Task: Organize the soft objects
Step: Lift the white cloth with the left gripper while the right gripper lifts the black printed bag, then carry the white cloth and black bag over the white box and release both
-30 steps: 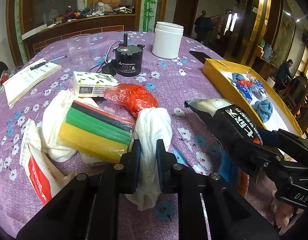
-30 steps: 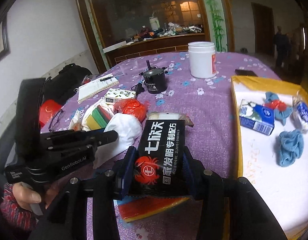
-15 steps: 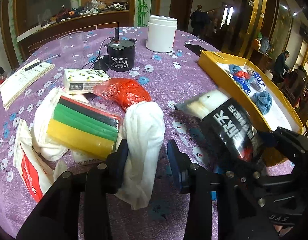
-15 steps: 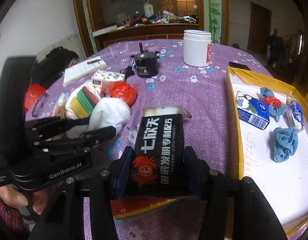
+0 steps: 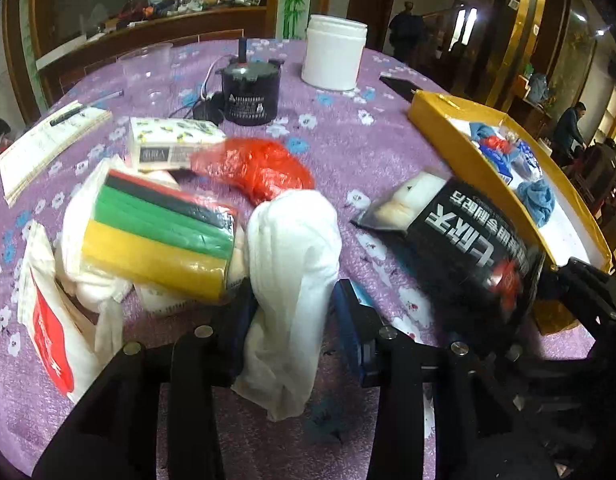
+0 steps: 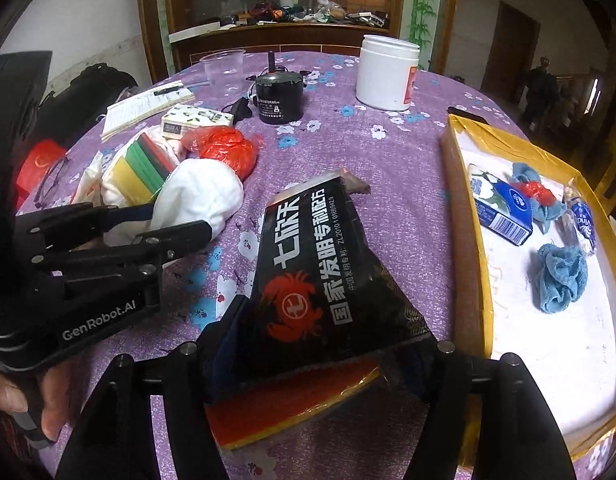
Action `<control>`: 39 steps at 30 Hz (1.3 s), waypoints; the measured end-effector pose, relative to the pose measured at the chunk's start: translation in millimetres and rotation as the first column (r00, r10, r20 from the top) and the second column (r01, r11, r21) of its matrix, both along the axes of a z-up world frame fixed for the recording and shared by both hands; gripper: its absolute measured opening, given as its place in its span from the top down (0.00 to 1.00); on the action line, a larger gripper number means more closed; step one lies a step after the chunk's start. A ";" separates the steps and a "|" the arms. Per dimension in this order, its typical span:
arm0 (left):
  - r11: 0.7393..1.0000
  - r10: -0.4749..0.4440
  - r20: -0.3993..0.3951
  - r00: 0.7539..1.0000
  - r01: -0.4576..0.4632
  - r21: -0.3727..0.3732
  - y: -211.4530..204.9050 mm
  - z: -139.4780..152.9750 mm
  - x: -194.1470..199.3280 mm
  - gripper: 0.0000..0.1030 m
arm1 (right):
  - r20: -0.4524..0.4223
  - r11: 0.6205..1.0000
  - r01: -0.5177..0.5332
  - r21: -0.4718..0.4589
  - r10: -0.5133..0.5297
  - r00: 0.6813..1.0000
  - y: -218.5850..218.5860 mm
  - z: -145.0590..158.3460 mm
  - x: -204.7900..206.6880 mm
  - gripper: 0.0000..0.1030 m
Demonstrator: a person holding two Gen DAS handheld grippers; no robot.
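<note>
A white cloth [image 5: 296, 240] lies bunched on the purple flowered tablecloth. My left gripper [image 5: 294, 300] stands open around its near end, and the cloth fills the gap loosely. The right wrist view shows the same left gripper [image 6: 180, 220] flanking the cloth [image 6: 200, 196]. My right gripper [image 6: 328, 332] holds the near end of a black pouch [image 6: 320, 264] with a red crab print. Its jaws are opening, and the pouch bulges against both pads. The pouch's far end [image 5: 412, 196] rests on the table, left of the yellow tray [image 6: 464, 240].
The tray holds a blue tissue pack [image 6: 504, 212] and blue cloths [image 6: 560, 280]. A striped pack [image 5: 156, 236], red bag [image 5: 264, 168], tissue pack [image 5: 172, 144], black motor [image 5: 250, 92], white jar [image 5: 334, 56], notebook [image 5: 48, 144] and clear cup [image 5: 144, 68] crowd the table.
The left jaws widened off the cloth they had pinched. The right jaws spread wider, and the pouch tipped down until its far end reached the table beside the tray.
</note>
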State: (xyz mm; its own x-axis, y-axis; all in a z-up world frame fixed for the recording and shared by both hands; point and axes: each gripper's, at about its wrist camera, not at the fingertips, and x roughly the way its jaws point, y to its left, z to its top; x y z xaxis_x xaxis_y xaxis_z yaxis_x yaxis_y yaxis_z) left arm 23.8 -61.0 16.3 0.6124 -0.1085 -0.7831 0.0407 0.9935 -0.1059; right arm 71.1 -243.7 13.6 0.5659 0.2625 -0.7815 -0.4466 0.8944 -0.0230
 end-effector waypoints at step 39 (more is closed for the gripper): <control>1.000 0.015 0.182 0.983 -0.010 -0.030 4.7 29.7 -18.1 0.92 | 0.061 0.947 0.058 0.316 -0.081 0.995 -47.9 25.6 -4.4 0.86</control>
State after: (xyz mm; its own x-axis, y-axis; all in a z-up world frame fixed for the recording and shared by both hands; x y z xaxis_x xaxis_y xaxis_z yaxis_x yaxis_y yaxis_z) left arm 5.7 -56.3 46.0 0.7463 -0.1205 -0.6546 0.0493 0.9908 -0.1263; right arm 66.7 -291.7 39.3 0.6432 0.4458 -0.6225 -0.3908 0.8903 0.2337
